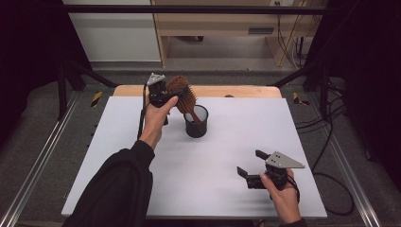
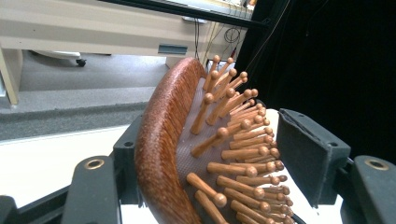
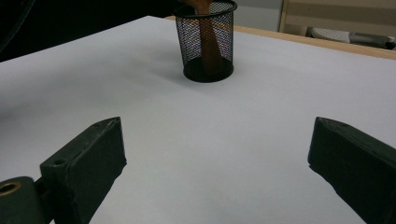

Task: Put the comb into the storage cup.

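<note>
A white surface [image 1: 198,156] sits on a wooden top in a dark-curtained bay, with a pale cabinet and cables at 12 o'clock beyond it. A black mesh cup [image 1: 196,121] stands a little toward 11 o'clock of the surface's middle, and a wooden brush [image 1: 182,94] leans in it, handle down inside the mesh, head sticking out toward 11 o'clock. The left gripper [image 1: 176,95] is at the brush head; in the left gripper view its jaws stand on either side of the head [image 2: 163,144], the near pad close against the wooden back, the far pad clear of the bristle tips, so the grip looks released rather than clamped. The right gripper [image 1: 249,166] rests open and empty at about 4 o'clock of the cup, well apart from it. The step seems to be letting go of the brush once it is seated in the cup. To do it well, widen the jaws fully before moving, then draw back toward 9 o'clock without snagging the bristles, or the light cup may tip.
</note>
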`<state>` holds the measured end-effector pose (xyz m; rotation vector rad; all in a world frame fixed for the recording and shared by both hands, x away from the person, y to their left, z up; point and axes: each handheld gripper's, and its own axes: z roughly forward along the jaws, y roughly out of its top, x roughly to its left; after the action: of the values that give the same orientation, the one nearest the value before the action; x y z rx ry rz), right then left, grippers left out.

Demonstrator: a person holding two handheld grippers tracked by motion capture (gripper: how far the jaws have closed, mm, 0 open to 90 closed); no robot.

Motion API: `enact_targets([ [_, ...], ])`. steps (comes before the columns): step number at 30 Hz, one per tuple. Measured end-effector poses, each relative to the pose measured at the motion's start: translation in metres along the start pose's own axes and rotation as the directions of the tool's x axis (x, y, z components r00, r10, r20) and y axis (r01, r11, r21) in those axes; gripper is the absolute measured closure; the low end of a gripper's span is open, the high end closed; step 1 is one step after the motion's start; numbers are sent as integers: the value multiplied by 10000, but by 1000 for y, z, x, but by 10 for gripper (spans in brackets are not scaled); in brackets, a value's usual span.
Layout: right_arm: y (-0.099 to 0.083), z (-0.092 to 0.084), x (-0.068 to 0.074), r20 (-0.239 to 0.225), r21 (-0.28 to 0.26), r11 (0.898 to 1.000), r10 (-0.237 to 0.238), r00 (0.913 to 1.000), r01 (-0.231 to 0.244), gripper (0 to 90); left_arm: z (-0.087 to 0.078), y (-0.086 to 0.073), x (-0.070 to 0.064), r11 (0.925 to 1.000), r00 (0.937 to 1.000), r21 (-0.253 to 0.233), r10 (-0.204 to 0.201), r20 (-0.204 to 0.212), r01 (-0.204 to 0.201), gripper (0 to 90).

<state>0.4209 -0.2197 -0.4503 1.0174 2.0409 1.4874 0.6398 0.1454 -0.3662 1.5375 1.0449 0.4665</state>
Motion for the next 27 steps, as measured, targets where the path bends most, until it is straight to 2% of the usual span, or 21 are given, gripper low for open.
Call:
enact_targets([
  [9,0,0,0,-19,-8,10000,9,10000,-9,43,0,0,-4,9998,9997,-8,193,-118,-193,264],
  [20,0,0,0,-60,-11,10000,11,10000,-11,42,-1,-1,-4,9999,9995,7,141,-273,-141,132],
  [27,0,1,1,-74,24,10000,-6,10000,6,43,-3,-3,-5,9996,9987,-116,270,-443,-276,91],
])
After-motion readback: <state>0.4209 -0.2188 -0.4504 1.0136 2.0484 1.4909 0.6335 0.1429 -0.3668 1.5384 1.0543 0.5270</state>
